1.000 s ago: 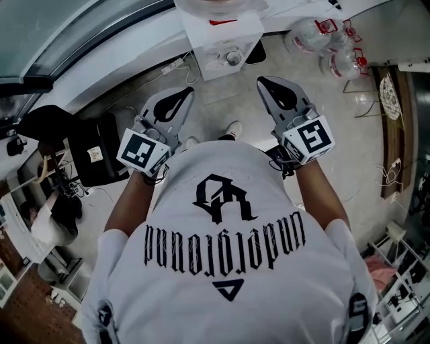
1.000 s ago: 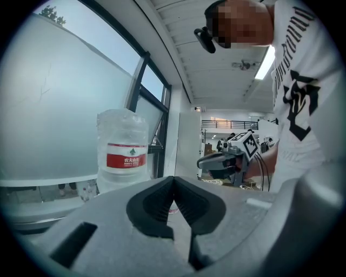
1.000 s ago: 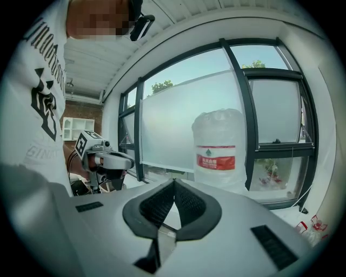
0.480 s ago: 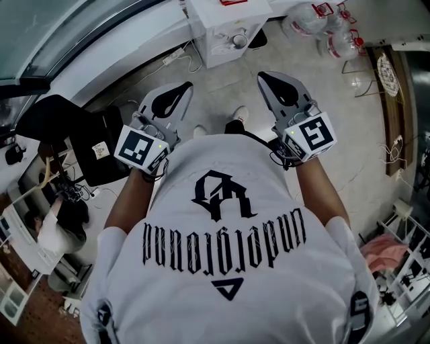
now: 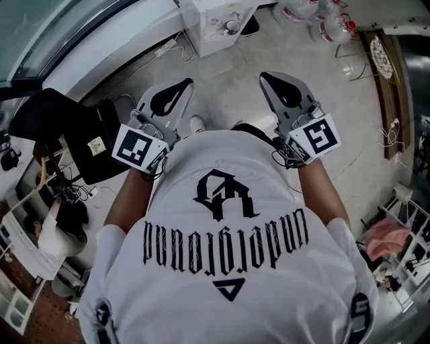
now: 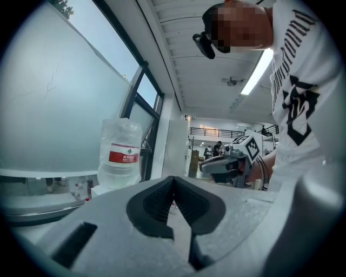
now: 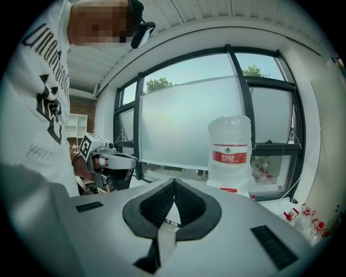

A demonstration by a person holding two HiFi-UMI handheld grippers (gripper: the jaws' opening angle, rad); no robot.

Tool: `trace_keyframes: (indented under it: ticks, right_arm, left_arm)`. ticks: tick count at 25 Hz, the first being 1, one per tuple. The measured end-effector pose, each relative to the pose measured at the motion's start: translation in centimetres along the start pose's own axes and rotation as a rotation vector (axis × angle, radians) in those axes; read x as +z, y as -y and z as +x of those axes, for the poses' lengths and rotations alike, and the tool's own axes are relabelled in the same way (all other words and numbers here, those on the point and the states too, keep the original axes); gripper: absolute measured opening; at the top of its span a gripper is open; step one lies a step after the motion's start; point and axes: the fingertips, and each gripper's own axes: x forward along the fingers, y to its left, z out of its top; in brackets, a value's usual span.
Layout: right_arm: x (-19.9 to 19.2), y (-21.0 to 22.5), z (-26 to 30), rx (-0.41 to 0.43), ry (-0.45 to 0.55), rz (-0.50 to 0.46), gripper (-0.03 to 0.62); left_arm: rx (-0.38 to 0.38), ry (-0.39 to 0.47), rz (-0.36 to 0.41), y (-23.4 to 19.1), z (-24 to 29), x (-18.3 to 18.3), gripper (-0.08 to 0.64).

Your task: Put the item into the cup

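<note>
No cup and no item to put into one shows in any view. In the head view I hold both grippers up in front of a white printed shirt, over a tiled floor. The left gripper (image 5: 181,87) has its jaws closed together with nothing between them, and the right gripper (image 5: 269,79) is the same. In the left gripper view, the left gripper (image 6: 173,181) has its dark pads meeting at the tip, and the right gripper (image 6: 219,164) hangs beyond it. In the right gripper view, the right gripper (image 7: 174,184) is shut and empty, with the left gripper (image 7: 116,159) at its left.
A large water bottle (image 7: 231,149) stands on a white dispenser (image 5: 213,23) ahead by the window; it also shows as the bottle (image 6: 120,151). Several empty bottles (image 5: 322,20) lie on the floor at the far right. A black chair (image 5: 67,134) stands at the left.
The white dispenser and the floor bottles have slid toward the top edge of the head view. Both grippers stay shut and keep their pose before the chest.
</note>
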Motion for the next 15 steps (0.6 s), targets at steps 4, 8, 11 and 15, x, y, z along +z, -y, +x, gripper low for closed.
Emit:
trace_keyframes:
  ticks: [4,8,11,15]
  right_arm:
    - [0.2,-0.2,-1.8,0.034,0.024,-0.024,0.015]
    - [-0.4,0.6,-4.3,0.072,0.036,-0.037,0.015]
    - [-1.2,1.1,-7.0,0.092,0.045,-0.035,0.015]
    - [-2.6,2.3,-11.2,0.111,0.051,-0.024,0.015]
  left_arm:
    - [0.029,0.011,0.008,1.7,0.2,0.5,0.012]
    - [0.056,0.007,-0.001,4.6,1.6,0.5,0.012]
    - [0.062,0.005,-0.034,7.5,2.6,0.2,0.012]
    - [0.086,0.008,-0.04,11.3,4.2,0.1,0.012]
